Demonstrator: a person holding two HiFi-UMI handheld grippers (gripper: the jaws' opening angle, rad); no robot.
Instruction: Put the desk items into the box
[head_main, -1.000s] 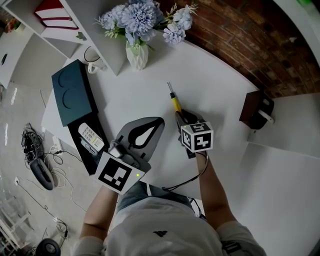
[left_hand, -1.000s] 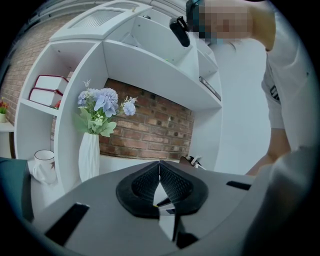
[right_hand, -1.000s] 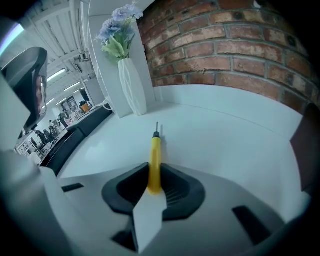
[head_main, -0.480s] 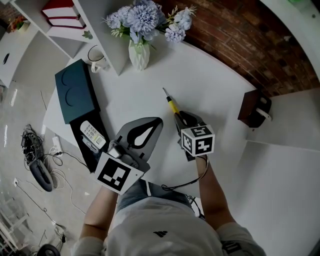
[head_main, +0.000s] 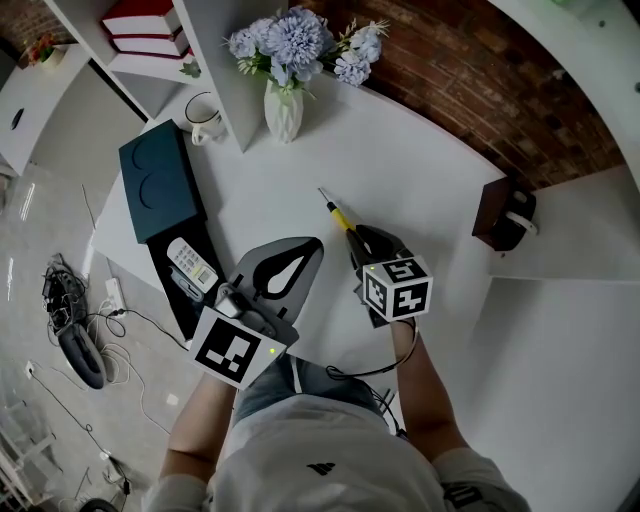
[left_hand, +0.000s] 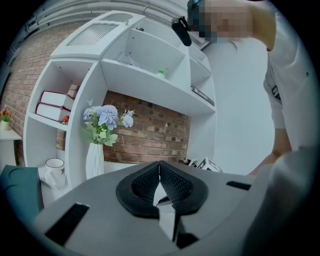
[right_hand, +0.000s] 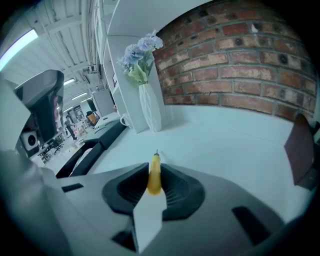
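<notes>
A yellow-handled screwdriver with a thin metal tip is held above the white desk, and my right gripper is shut on its handle. The right gripper view shows that handle pinched between the pads, tip pointing away. To the left my left gripper hovers with its jaws shut and nothing in them; the left gripper shows the same in its own view. At the desk's left edge lies the open black box, with a white keypad device inside. Its dark teal lid lies beside it.
A white vase of blue flowers and a mug stand at the back by the white shelf unit. A brown holder sits at the desk's right edge. Cables lie on the floor to the left.
My right gripper has risen off the desk with the screwdriver in it and shifted slightly left. The left gripper has drifted a little, still shut.
</notes>
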